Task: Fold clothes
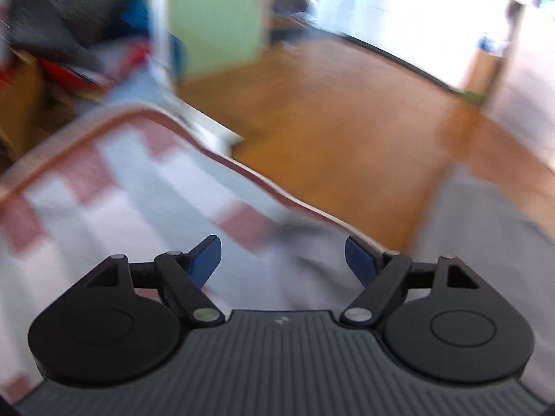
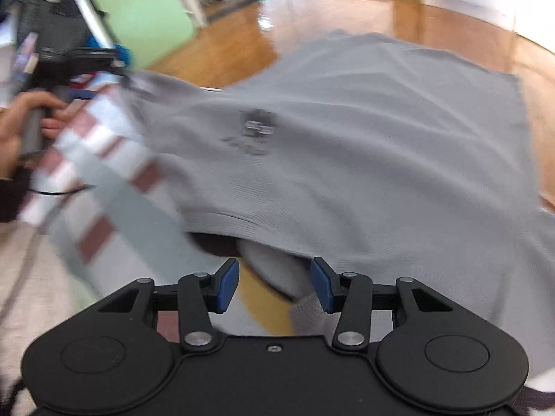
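Left wrist view: heavily blurred. The left gripper (image 1: 282, 261) stands with its blue pads (image 1: 205, 260) wide apart and nothing between them. Below it lies a checked cloth (image 1: 114, 187) in white and dull red with a brown border, spread over a surface. A grey shirt (image 1: 485, 228) shows at the right edge, partly over the wooden floor (image 1: 347, 131). Its orientation cannot be judged here.

Right wrist view: the right gripper (image 2: 274, 284) has its jaws parted, with no fabric pinched. The grey shirt (image 2: 347, 138) lies spread flat just ahead, dark chest print (image 2: 256, 131) facing up. Its near edge sits just beyond the fingertips, slightly lifted. Its long axis runs away from the camera towards upper right. At left, a hand (image 2: 20, 128) holds the other gripper's handle over the checked cloth (image 2: 104, 159).
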{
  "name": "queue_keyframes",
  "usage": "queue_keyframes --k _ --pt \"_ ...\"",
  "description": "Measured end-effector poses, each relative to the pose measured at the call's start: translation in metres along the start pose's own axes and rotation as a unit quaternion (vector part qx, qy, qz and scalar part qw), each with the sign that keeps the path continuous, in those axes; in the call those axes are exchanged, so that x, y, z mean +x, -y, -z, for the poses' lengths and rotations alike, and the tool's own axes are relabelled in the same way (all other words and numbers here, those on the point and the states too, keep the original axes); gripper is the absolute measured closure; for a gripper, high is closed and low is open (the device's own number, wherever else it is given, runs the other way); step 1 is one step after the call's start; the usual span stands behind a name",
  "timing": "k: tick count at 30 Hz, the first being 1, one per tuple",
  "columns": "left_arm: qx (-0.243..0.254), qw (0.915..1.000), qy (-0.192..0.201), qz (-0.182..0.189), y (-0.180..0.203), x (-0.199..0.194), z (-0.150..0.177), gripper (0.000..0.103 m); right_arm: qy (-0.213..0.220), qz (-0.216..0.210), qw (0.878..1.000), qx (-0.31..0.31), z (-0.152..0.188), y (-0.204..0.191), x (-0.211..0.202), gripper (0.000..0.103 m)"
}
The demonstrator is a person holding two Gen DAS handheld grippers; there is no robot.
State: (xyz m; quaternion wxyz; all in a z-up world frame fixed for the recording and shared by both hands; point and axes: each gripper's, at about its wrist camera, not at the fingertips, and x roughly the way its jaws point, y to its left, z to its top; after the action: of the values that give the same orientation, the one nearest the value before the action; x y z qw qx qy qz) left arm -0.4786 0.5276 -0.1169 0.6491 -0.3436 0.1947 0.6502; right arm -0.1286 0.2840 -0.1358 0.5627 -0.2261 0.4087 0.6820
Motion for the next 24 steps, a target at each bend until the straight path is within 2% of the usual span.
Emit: queue_keyframes --k 1,2,3,6,8,9,10,12,14,17,19,20,21,22,24 --pt "-0.002 0.9984 -0.032 0.046 0.004 0.005 0.004 0.024 -0.004 -0.020 1.000 0.000 -0.001 -0.002 0.003 0.052" --pt "-0.007 0.9939 -0.069 0.086 0.007 0.012 0.009 0.024 -0.008 -0.009 1.000 -0.017 -0.004 -0.007 0.008 0.052" --pt "-0.012 0.9887 -0.104 0.107 0.012 0.022 0.016 0.024 -0.012 0.002 0.999 -0.035 -0.006 -0.012 0.014 0.052" --pt "-0.028 0.9634 -0.207 0.168 0.026 0.050 0.038 0.025 -0.025 0.035 0.995 -0.088 -0.013 -0.028 0.030 0.051" --pt "-0.017 0.9595 -0.227 0.165 0.036 0.056 0.047 0.025 -0.032 0.050 0.989 -0.134 -0.016 -0.043 0.043 0.051" --pt "-0.004 0.9607 -0.229 0.156 0.040 0.057 0.048 0.024 -0.039 0.055 0.985 -0.161 -0.015 -0.050 0.051 0.050" --pt "0.010 0.9626 -0.226 0.150 0.043 0.055 0.049 0.024 -0.045 0.071 0.976 -0.201 -0.013 -0.059 0.060 0.049" --pt "0.040 0.9655 -0.218 0.138 0.051 0.047 0.052 0.024 -0.044 0.139 0.940 -0.308 -0.002 -0.083 0.082 0.049" --pt "0.056 0.9664 -0.214 0.131 0.057 0.044 0.057 0.024 -0.027 0.171 0.905 -0.389 0.009 -0.098 0.096 0.049" --pt "0.050 0.9651 -0.218 0.136 0.062 0.049 0.060 0.024 0.013 0.174 0.879 -0.443 0.010 -0.108 0.101 0.055" --pt "0.040 0.9642 -0.216 0.148 0.064 0.054 0.061 0.024 0.019 0.179 0.882 -0.436 -0.003 -0.103 0.105 0.085" --pt "0.040 0.9647 -0.213 0.150 0.064 0.058 0.059 0.024 0.021 0.182 0.884 -0.430 -0.009 -0.099 0.107 0.094" --pt "0.038 0.9658 -0.205 0.154 0.063 0.059 0.057 0.024 0.023 0.188 0.889 -0.417 -0.018 -0.092 0.107 0.097" --pt "0.037 0.9668 -0.197 0.159 0.064 0.060 0.055 0.024 0.030 0.188 0.900 -0.393 -0.028 -0.082 0.104 0.097" --pt "0.026 0.9696 -0.178 0.166 0.064 0.058 0.051 0.024 0.044 0.179 0.934 -0.305 -0.054 -0.053 0.093 0.097"
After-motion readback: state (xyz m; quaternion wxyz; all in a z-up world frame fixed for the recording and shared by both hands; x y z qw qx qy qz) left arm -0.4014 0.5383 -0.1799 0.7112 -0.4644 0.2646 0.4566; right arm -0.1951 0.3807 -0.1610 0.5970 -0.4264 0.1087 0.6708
